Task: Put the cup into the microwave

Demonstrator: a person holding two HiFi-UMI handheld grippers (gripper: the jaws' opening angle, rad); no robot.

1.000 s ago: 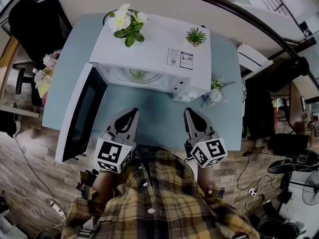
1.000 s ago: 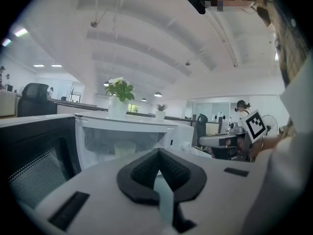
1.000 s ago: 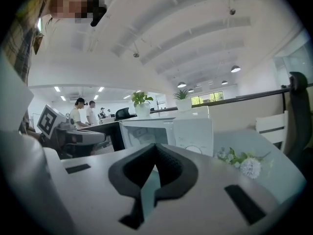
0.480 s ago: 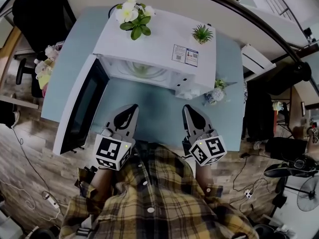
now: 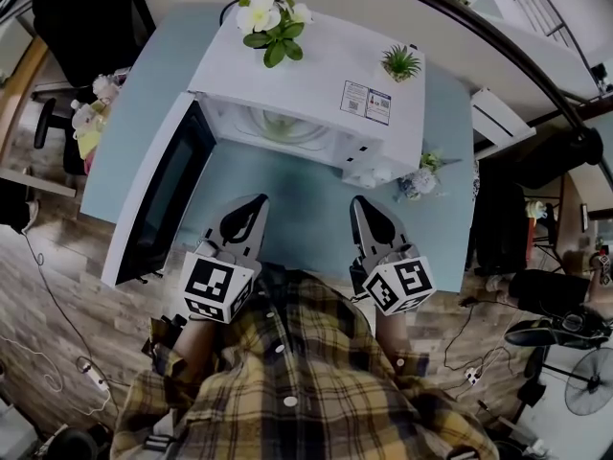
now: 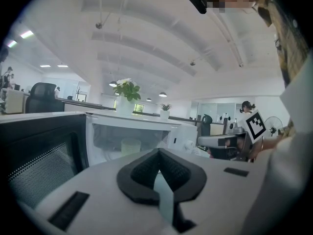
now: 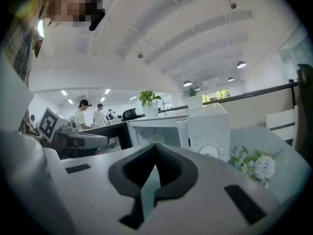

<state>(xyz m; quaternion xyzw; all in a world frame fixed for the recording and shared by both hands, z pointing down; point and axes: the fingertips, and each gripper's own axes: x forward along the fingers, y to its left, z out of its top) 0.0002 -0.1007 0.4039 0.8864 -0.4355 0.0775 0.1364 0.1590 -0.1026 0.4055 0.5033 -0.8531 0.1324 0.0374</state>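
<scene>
Cup [image 6: 130, 146] sits inside microwave [image 5: 306, 75]; door [image 5: 158, 195] hangs wide open. Left gripper [image 5: 257, 202] and right gripper [image 5: 358, 204] both empty, fingers pressed together, low over worktop [image 5: 302, 195], apart from microwave. Placement looks done; perhaps only door left to shut.

The microwave [image 5: 316, 84] sits on the table [image 5: 287, 218] in the upper middle of the head view; its door [image 5: 158, 195] stands swung open toward the left edge of the frame; the cup [image 6: 130, 146] stands inside the cavity, behind the open front; a flowering plant [image 5: 273, 22] stands on the microwave's top toward its upper left corner, a small potted plant [image 5: 400, 62] toward its upper right; a small bouquet [image 5: 419, 175] lies on the table just right of the microwave; the left gripper [image 5: 257, 202] and right gripper [image 5: 358, 204] sit side by side over the table below the microwave, apart from it and from each other.
</scene>
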